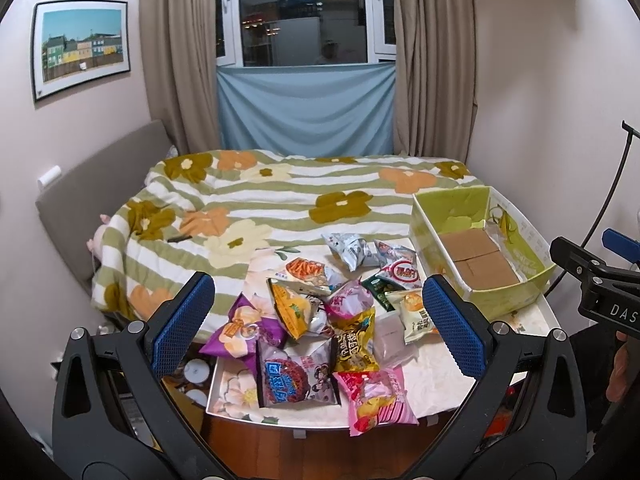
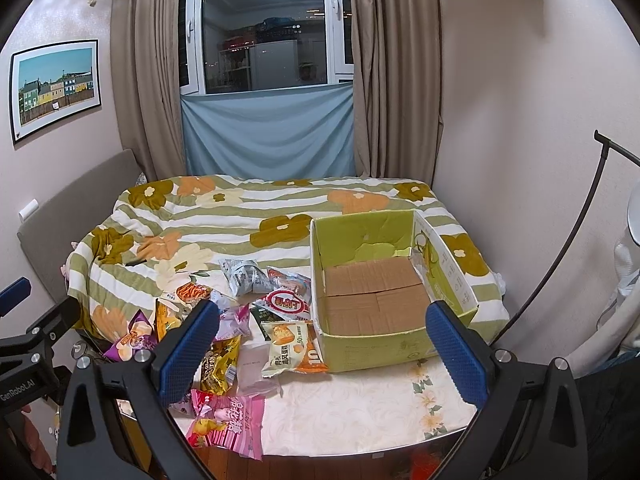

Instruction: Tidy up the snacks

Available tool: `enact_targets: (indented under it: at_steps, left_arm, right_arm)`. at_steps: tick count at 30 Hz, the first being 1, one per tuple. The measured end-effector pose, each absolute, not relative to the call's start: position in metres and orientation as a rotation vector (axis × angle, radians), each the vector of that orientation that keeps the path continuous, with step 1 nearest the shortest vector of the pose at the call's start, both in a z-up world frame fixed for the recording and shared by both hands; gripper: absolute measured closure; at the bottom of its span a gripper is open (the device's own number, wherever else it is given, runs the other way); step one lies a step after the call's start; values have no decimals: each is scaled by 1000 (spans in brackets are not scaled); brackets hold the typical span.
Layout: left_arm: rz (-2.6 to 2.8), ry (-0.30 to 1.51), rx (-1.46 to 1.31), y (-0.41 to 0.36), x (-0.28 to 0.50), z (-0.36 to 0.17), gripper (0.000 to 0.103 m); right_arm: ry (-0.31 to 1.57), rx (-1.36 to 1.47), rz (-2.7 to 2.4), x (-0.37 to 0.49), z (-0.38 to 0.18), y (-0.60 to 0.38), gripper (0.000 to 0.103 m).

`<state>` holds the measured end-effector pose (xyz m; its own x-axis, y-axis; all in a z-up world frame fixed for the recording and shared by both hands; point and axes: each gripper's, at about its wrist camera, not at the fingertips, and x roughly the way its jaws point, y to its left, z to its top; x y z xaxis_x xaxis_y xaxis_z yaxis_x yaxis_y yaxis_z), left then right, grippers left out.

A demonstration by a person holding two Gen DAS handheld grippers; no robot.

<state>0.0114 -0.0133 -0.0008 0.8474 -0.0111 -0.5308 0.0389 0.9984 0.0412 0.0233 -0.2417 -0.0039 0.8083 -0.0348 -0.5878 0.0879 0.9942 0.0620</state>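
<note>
Faintly, "GenRobot.AI" marks the left gripper [image 2: 24,344] beside snack packets [image 2: 224,344].

Left wrist view looks down over the snack pile [image 1: 320,320], box [image 1: 480,252] at two o'clock; right wrist view faces the box [image 2: 384,288], snacks [image 2: 240,320] at nine o'clock; both share table, bed [image 1: 280,196], window [image 2: 268,28].

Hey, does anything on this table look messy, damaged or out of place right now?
Yes. The snack packets lie in a loose overlapping heap on the table, none in the green box. The pink packet hangs over the near edge. The box's inner wall looks creased.
</note>
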Motion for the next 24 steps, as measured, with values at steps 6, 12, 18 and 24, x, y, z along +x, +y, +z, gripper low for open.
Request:
enact_targets:
  at_steps: [6, 12, 18, 24]
  left_arm:
    - [-26, 559, 51, -14, 11, -1, 1]
    - [-29, 558, 47, -14, 10, -1, 1]
    - [-31, 558, 46, -14, 11, -1, 0]
    - [-23, 581, 32, -12, 8, -2, 1]
  right_arm:
    - [625, 89, -66, 23, -3, -242, 0]
    - [624, 89, -67, 24, -2, -242, 0]
    - [622, 88, -67, 25, -1, -242, 0]
    - [631, 93, -55, 25, 0, -245, 0]
